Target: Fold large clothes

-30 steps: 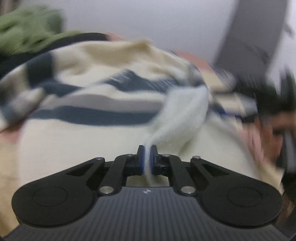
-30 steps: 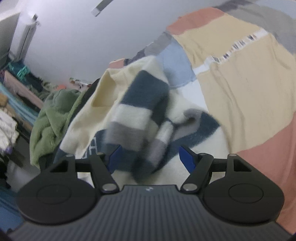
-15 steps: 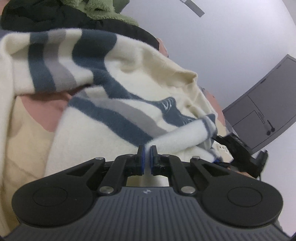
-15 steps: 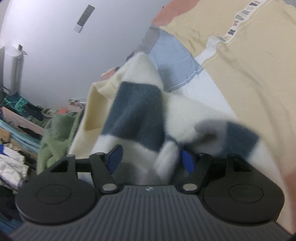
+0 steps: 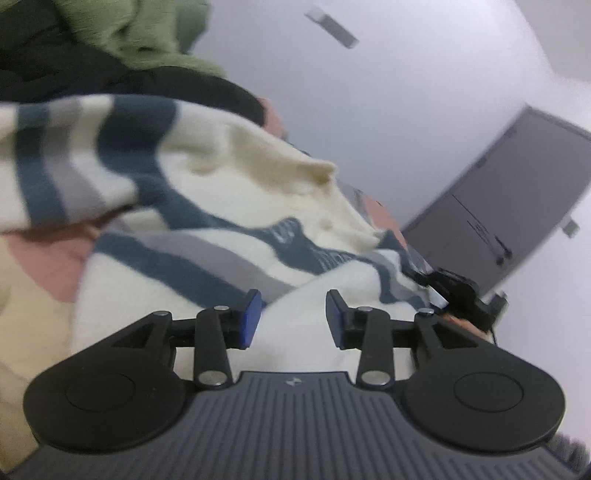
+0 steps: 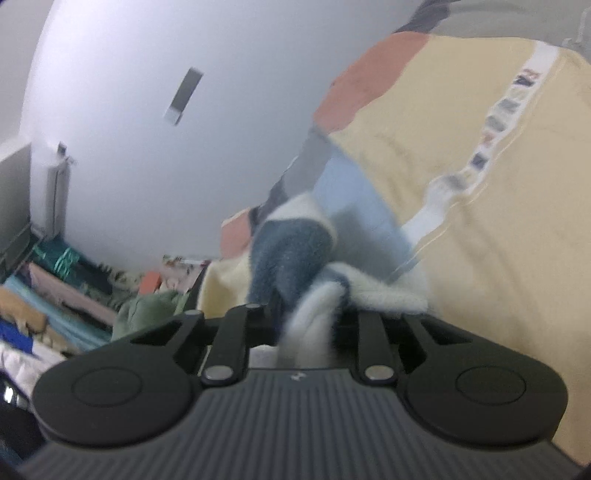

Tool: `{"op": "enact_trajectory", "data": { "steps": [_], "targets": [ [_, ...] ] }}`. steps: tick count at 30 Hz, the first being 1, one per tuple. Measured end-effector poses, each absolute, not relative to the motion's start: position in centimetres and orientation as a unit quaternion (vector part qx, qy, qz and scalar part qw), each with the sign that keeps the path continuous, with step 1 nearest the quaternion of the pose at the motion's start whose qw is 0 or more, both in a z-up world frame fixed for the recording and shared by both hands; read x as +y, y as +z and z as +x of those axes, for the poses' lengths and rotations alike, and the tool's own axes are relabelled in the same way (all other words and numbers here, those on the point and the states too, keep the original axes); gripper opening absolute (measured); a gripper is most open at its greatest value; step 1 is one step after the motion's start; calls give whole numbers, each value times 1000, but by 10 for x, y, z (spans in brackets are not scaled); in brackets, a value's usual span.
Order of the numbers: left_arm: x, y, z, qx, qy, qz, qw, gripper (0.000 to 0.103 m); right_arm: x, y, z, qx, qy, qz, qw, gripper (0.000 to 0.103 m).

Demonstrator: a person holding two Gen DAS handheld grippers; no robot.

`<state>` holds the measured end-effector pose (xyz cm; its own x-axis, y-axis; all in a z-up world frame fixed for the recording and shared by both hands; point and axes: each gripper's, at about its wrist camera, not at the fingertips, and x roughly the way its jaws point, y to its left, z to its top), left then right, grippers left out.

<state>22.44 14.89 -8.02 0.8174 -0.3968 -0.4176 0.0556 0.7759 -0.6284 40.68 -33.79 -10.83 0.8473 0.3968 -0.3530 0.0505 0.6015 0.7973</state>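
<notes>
Cream fleece sweater with navy and grey stripes (image 5: 229,236) on patchwork bedspread (image 6: 498,229). Left gripper (image 5: 293,323): jaws apart, cream fabric between, ungripped. Right gripper (image 6: 308,314): jaws clamped on bunched sweater fold. Green fleece garment (image 5: 147,33) beyond.

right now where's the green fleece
In the left wrist view the green fleece sits top left, piled on a black garment behind the striped sweater.
</notes>
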Motion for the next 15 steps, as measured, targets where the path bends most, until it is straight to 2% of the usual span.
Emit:
{"op": "enact_trajectory", "data": {
  "steps": [4,8,11,15],
  "targets": [
    [123,-87,230,286,-154,-268,907,43,-349,-137,414,273,79,440,852,24],
    [103,-106,240,339,-137,-231,902,43,-348,-148,411,273,85,435,854,24],
    [93,-122,248,379,-114,-201,896,43,-345,-135,408,298,88,388,868,32],
    [90,-123,250,378,-108,-186,900,43,-332,-111,387,323,88,297,894,48]
  ]
}}
